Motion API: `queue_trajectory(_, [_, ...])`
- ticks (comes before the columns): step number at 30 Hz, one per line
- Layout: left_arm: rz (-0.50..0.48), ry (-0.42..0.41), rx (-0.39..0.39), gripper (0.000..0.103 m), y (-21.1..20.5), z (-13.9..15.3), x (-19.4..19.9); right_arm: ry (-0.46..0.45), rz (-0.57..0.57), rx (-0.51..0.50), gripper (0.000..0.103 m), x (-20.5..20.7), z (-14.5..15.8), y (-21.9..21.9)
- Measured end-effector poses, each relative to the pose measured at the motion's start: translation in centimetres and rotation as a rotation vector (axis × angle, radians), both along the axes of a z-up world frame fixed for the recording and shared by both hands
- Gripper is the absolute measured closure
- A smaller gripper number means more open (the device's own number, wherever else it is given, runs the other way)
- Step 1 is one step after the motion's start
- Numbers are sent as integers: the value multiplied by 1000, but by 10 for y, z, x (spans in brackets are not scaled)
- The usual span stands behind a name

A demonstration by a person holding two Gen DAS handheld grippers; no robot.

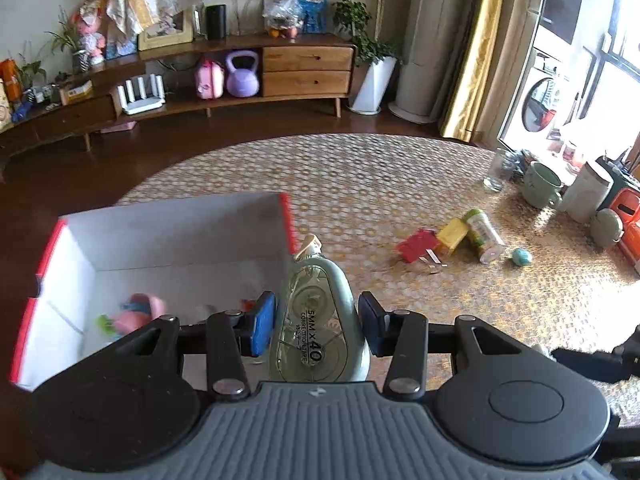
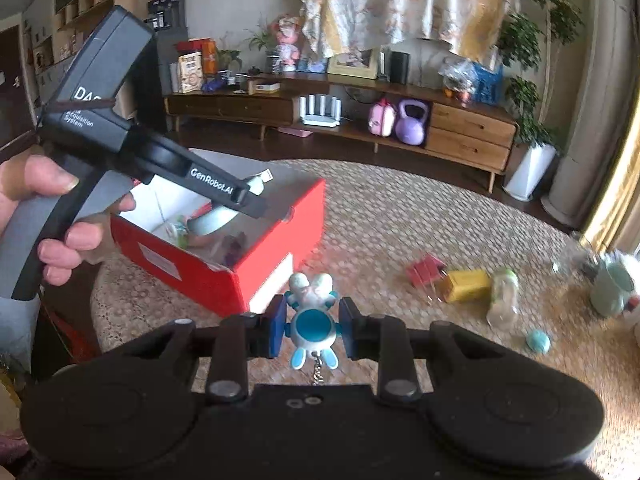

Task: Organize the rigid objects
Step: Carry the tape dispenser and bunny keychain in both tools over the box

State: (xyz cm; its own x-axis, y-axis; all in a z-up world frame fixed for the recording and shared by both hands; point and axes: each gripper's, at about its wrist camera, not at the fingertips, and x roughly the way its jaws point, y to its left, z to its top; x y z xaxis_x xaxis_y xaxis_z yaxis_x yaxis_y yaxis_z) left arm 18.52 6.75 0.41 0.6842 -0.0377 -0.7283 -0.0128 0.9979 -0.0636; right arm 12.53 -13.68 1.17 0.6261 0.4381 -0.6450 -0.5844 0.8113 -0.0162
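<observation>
A living room with a long wooden sideboard (image 1: 240, 80) along the back wall; in the foreground a round worktop (image 1: 380, 184) under a patterned cloth. At lower left of the left wrist view a red box (image 1: 168, 240) stands open, a few small things already inside. The left gripper (image 1: 316, 328) has its jaws apart, the correction tape (image 1: 316, 320) lying loosely between them beside the box's right wall. In the right wrist view the right gripper (image 2: 314, 326) has its jaws closed on a blue-and-white keychain toy (image 2: 314, 320), low centre, just short of the box. Judging by this, the tape may catch the wall and fall outside. The two grippers could also collide over the opening.
</observation>
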Motion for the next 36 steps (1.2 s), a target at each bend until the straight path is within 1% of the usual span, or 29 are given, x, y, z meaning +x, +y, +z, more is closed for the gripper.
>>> queue_trajectory(7, [42,-1,39,58,47,5,-15,-16,62,-21,76,6,7,43])
queue_trajectory(13, [77,8,68,58,82,2,-18,-14,103,-24,76,21,9,76])
queue_trajectory(21, [100,17,111,58,114,3,-14,-6,142,-39,76,47,6,112])
queue_trajectory(24, [105,25,123,58,124,3,-9,-3,158,-43,76,56,2,124])
queue_trajectory(28, [111,60,114,58,139,-4,4,-3,174,-50,76,68,-4,138])
queue_trajectory(36, [111,89,136,58,148,-24,34,21,168,-72,76,94,-30,156])
